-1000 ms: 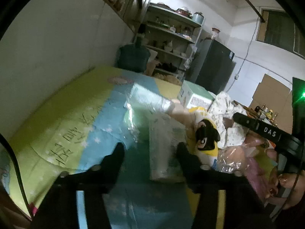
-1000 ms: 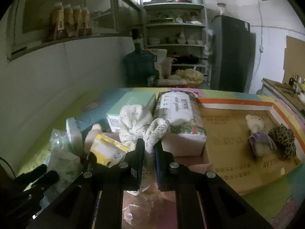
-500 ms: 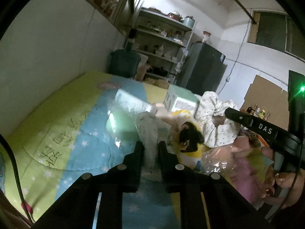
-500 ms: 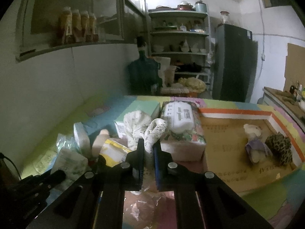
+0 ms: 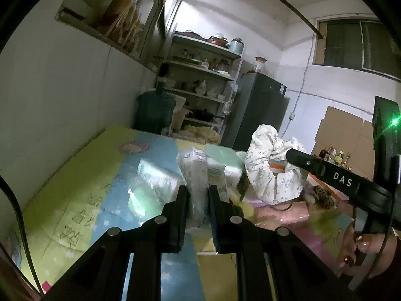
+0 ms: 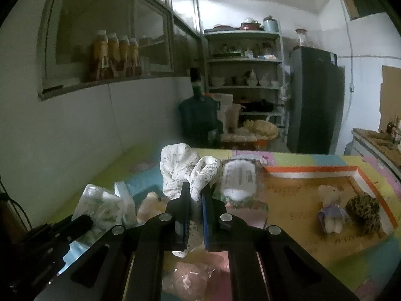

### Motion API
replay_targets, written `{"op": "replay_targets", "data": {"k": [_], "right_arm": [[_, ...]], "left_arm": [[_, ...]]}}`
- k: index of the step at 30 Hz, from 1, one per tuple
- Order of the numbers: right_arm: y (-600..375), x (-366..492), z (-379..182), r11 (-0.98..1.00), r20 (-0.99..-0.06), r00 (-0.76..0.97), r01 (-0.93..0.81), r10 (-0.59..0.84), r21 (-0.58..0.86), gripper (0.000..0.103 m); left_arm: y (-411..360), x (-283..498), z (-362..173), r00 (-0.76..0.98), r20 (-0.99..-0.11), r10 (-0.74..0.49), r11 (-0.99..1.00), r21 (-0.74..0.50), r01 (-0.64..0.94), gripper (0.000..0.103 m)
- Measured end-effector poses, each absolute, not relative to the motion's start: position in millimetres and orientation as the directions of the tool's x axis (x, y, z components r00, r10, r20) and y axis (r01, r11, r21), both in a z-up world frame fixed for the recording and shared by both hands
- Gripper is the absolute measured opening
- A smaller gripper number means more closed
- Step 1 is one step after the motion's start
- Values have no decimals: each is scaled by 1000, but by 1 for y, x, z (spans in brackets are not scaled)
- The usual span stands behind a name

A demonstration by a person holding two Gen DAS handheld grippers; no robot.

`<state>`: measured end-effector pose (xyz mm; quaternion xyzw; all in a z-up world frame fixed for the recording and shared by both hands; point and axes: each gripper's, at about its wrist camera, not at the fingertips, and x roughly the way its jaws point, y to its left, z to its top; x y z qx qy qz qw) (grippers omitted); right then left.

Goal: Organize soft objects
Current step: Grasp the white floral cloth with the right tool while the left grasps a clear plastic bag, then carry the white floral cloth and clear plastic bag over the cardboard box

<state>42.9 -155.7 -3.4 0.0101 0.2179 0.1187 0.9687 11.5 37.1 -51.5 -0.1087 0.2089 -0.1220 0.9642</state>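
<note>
Up close, I had two grippers in play, and each had closed on one soft thing. My left gripper [image 5: 197, 202] was clamped tight on a single plastic-wrapped tissue pack [image 5: 196, 175], its jaws pinching the crinkly, glossy wrap so the pack stood upright between them, raised above the play mat [image 5: 82, 175]. My right gripper [image 6: 195, 195] was nearly fully closed on one floral cloth bundle [image 6: 185, 170], a white, rumpled fabric with a small dark print; the cloth bulged out above the black jaws and a loose end hung below them.

Just beside the left gripper I counted one more clear-wrapped pack [image 5: 155, 178] lying flat on the mat, shiny and wrinkled, and one pale green box [image 5: 221, 155] behind the held pack. From the left wrist view the floral bundle showed to the right as a puffy, folded lump, with the arm of the right gripper crossing in front of it.

Around the right gripper lay one large rectangular tissue brick [image 6: 239, 180] in printed wrap, touching the bundle's right side, and a crumpled pink plastic bag [image 6: 193, 281] below the jaws. Farther right I saw one flat cardboard tray [image 6: 295, 200] with an orange-and-white rim, holding two plush toys: one small pale teddy bear [image 6: 330, 213] and one dark, spotted, fuzzy one [image 6: 363, 210], sitting side by side.

The mat was smooth foam in yellow, blue and pink panels.
</note>
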Motion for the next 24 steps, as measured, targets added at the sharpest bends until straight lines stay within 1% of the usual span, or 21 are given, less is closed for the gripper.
{"op": "replay_targets", "data": {"k": [8, 16, 24], "right_arm": [[-165, 41, 14, 971, -373, 897, -229, 237, 66, 8], [-185, 42, 24, 976, -343, 913, -207, 220, 74, 7], [-216, 43, 27, 979, -325, 925, -178, 199, 94, 8]], "left_arm": [[18, 22, -28, 891, -347, -293, 947, -234, 220, 17], [-13, 40, -8, 880, -347, -324, 941, -217, 261, 17], [-46, 59, 3, 858, -363, -364, 928, -225, 298, 17]]}}
